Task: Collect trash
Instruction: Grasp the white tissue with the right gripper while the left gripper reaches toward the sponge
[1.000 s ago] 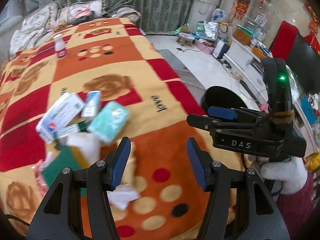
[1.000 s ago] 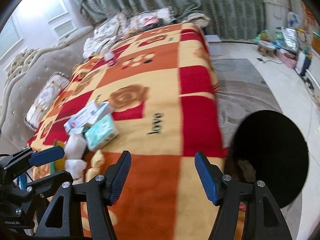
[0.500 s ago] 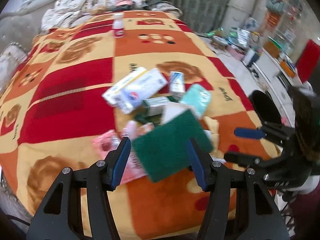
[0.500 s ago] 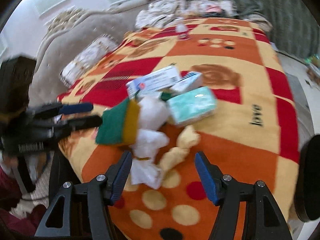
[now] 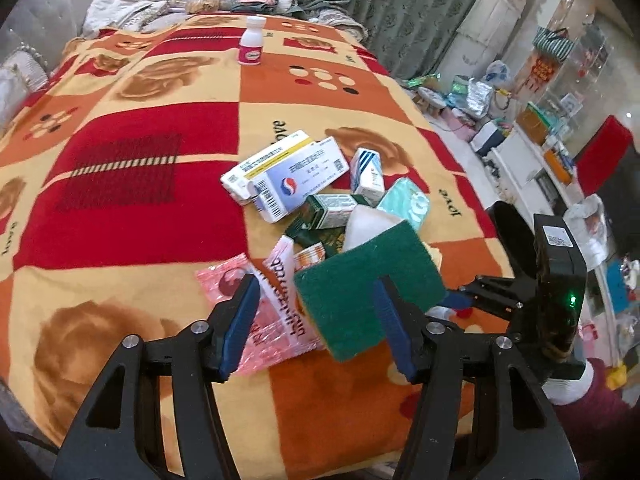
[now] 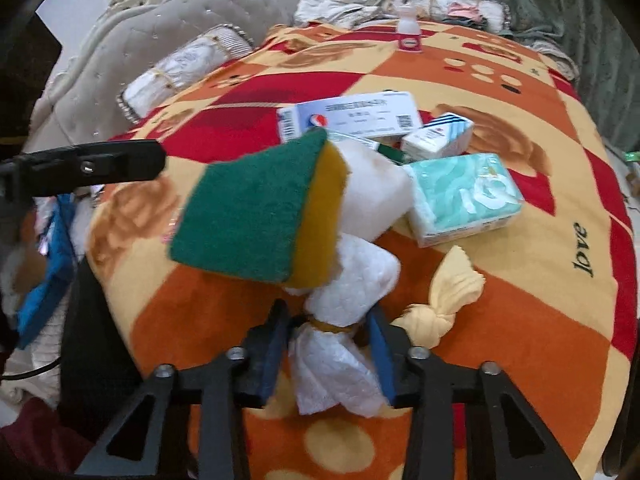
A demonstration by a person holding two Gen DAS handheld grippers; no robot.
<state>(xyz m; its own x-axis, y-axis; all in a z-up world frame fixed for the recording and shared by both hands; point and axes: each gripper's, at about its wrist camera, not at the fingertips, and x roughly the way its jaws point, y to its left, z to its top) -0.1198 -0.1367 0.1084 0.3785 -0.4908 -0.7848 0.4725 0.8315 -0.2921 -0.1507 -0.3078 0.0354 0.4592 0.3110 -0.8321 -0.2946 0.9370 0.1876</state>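
White wad (image 6: 344, 320), tied with yellow band, lies at near edge of trash pile on blanket (image 6: 540, 320); straddled by right gripper (image 6: 330, 346), jaws part-closed beside it, contact cannot be told. Sponge (image 6: 256, 216) propped on pile above wad. Left gripper (image 5: 316, 320) spread wide over pink wrapper (image 5: 276, 312), nothing held. Boxes (image 5: 296, 184) and tissue pack (image 6: 464, 196) lie behind.
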